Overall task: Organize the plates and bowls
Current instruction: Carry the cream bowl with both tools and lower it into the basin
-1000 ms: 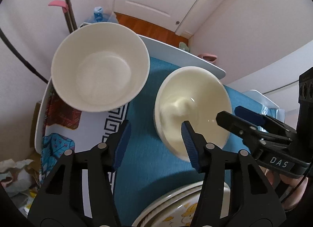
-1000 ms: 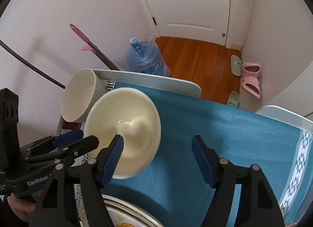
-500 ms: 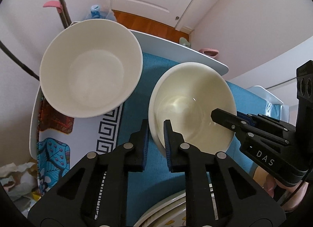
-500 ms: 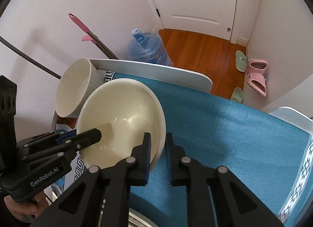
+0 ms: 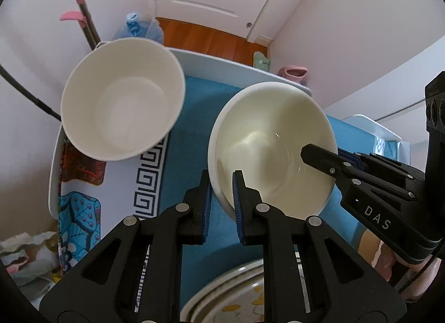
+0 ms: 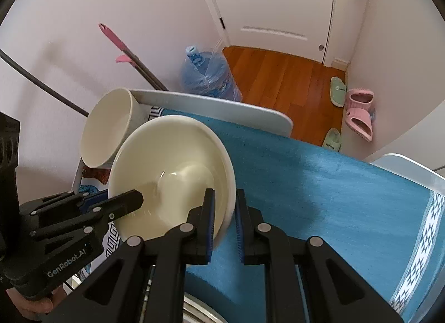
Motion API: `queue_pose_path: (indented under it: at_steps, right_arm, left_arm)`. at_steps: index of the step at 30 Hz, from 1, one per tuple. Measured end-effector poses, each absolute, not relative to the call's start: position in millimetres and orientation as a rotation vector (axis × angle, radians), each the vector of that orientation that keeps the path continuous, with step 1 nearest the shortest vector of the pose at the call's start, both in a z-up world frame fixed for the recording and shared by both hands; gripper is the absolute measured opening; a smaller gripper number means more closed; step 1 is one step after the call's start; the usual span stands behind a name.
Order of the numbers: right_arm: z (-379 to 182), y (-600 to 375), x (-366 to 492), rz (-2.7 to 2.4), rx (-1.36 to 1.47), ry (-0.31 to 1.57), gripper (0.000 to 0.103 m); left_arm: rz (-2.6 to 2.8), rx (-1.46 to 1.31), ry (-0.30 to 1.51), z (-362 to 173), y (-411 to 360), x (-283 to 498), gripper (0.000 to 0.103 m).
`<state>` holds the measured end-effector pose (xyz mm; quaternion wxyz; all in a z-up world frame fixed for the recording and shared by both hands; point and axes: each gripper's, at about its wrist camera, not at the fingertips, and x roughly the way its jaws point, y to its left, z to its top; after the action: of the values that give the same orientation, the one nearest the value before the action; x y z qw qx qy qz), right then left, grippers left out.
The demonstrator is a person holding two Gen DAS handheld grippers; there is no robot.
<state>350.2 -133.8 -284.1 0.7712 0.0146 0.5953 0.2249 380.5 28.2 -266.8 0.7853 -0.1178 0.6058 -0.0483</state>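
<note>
Left gripper: we pinch the cream bowl rim at 8 o'clock.
Right gripper: we pinch the rim at 4 o'clock.
Bowl: over the blue cloth, white bowl at 10 o'clock.
Tip: we lift level, both together.

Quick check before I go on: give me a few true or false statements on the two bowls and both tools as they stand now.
1. The left tool is shut on the cream bowl rim. True.
2. The right tool hangs open above the blue cloth. False: it is shut on the same bowl's opposite rim.
3. The white bowl is nested inside the cream bowl. False: it sits apart, beside it.
4. A patterned plate lies below the left tool. True.
5. A water jug stands on the floor beyond the table. True.
</note>
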Motion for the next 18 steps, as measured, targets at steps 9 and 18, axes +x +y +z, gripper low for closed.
queue_pose_path:
  at_steps: [9,18]
  right_arm:
    - [-233.6,-182.0,324.8,0.403,0.074,1.208,0.011]
    - [-185.9,-279.6,272.4,0.26,0.146,1.139,0.011]
  left_arm:
    - [-0.219,-0.235,1.251,-217.2,-12.1,368.6,0.013]
    - [-0.398,-0.144,1.222,-178.6,-105.6,333.6,0.013]
